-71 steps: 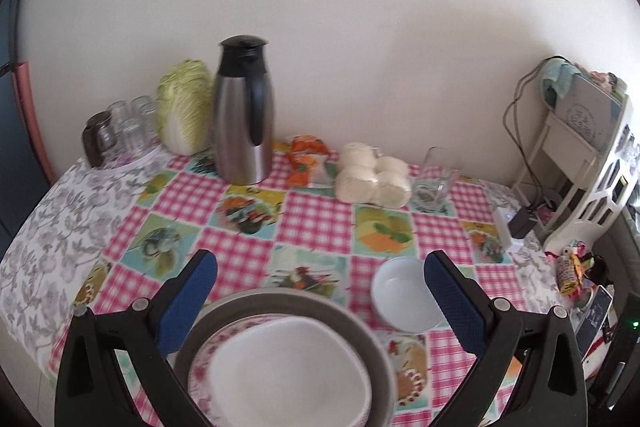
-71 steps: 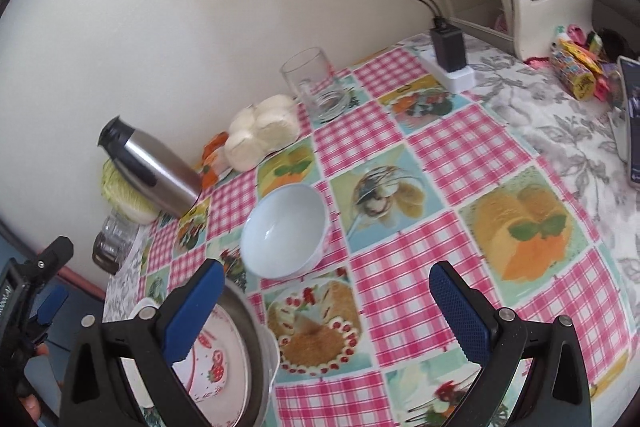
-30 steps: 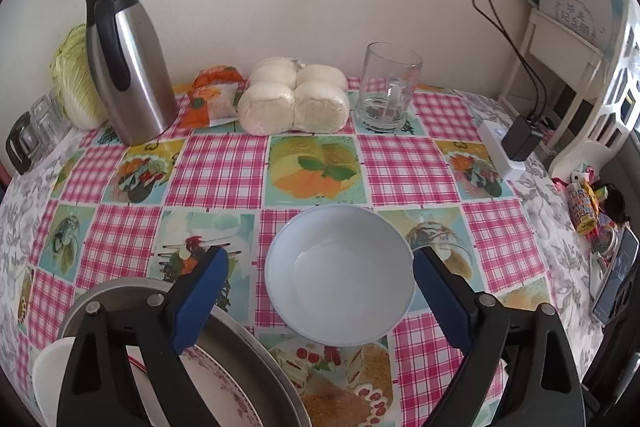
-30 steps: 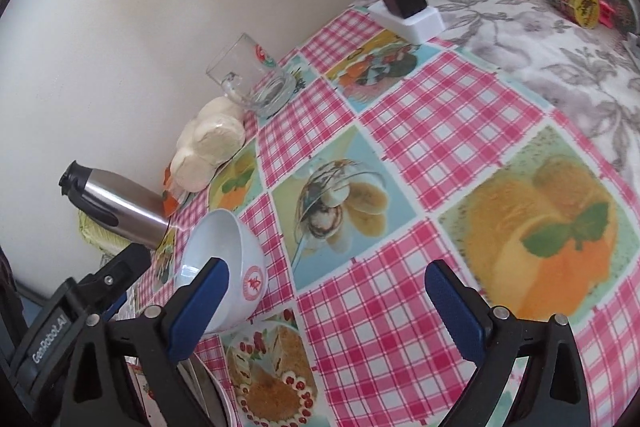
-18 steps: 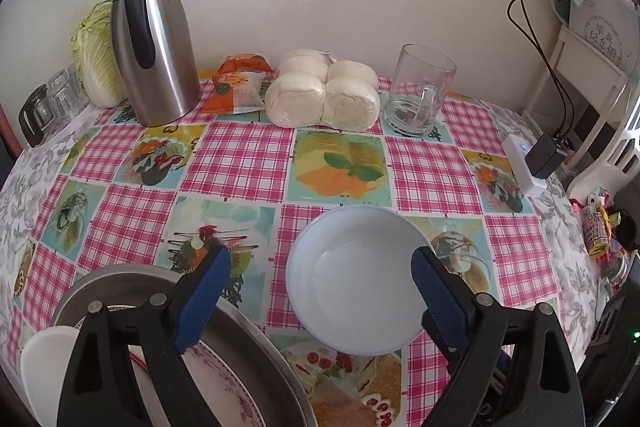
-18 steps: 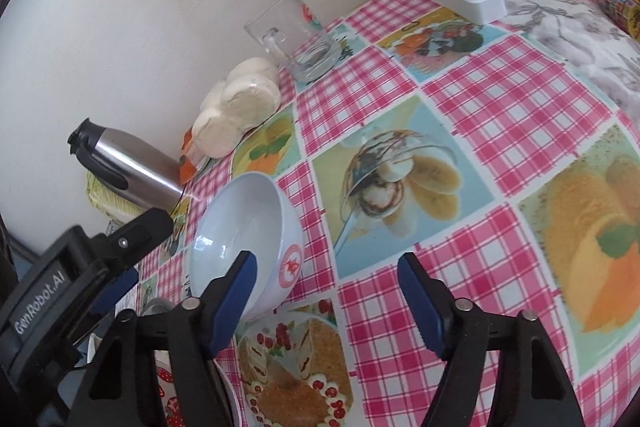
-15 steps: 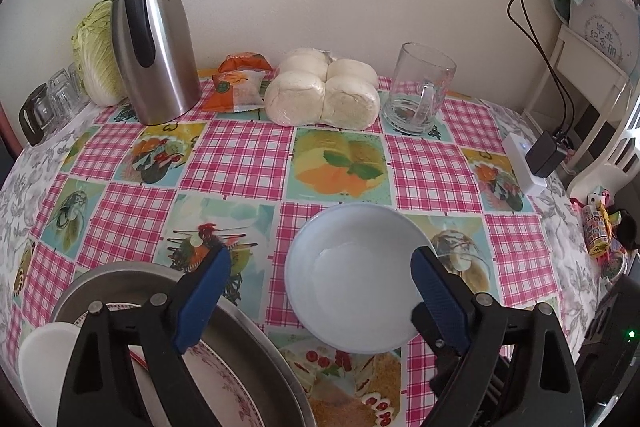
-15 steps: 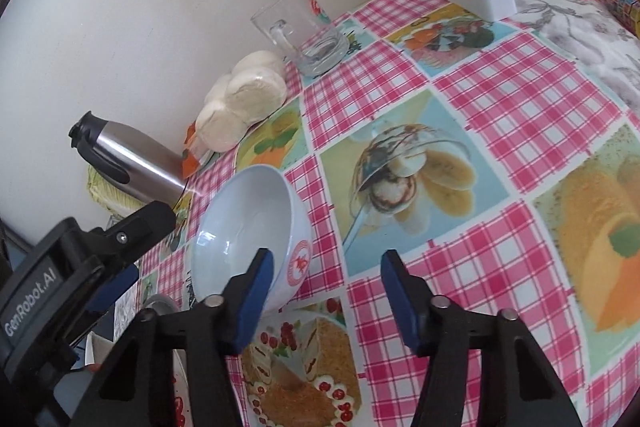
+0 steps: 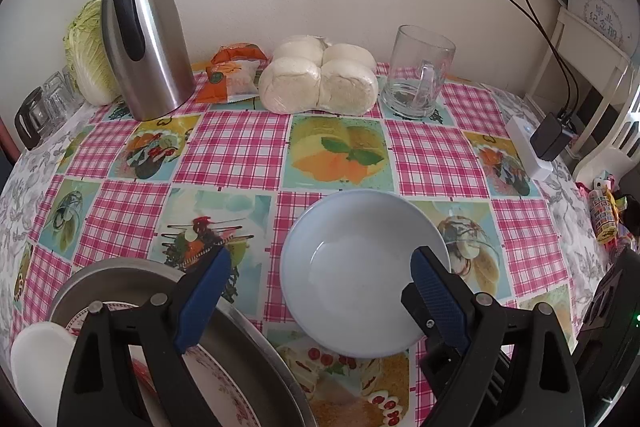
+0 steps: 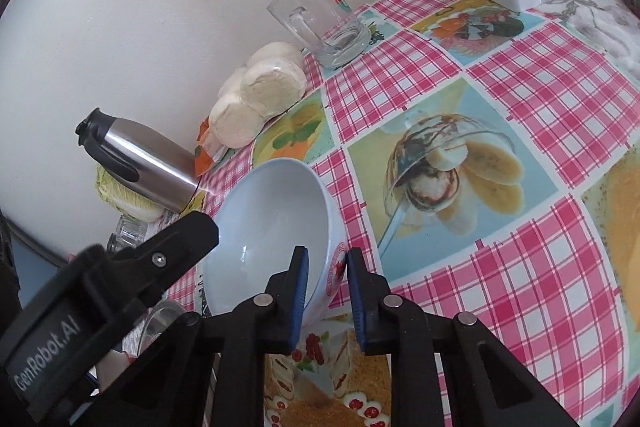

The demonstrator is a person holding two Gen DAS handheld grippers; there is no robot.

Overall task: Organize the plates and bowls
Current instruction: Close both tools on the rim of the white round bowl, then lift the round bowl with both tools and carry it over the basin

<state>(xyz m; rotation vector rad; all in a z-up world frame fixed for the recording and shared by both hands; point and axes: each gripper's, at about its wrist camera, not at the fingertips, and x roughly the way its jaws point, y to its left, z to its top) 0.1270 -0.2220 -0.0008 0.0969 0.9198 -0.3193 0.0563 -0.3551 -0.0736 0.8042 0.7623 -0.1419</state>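
Observation:
A white bowl [image 9: 360, 267] with a red mark on its side stands on the checked tablecloth. My right gripper [image 10: 326, 287] is closing on the near wall of this bowl [image 10: 272, 219], one pad inside and one outside, both against the wall. My left gripper [image 9: 320, 291] hangs open above the bowl, its blue pads wide on either side and clear of it. One of its fingers [image 10: 172, 243] shows at the left of the right wrist view. A metal basin [image 9: 120, 267] at lower left holds a floral plate [image 9: 224, 387] and a white dish [image 9: 36, 347].
Along the wall stand a steel thermos [image 9: 140, 39], a cabbage [image 9: 86, 55], a snack packet [image 9: 232, 75], wrapped buns [image 9: 320, 79] and a glass mug [image 9: 420, 75]. Small glasses [image 9: 44, 103] sit far left. A power strip with charger [image 9: 532, 151] and a white rack [image 9: 600, 67] are at right.
My right gripper has moved in to the bowl and its jaws have gone from wide open to narrow around the bowl's near wall. The left gripper has stayed open over the bowl.

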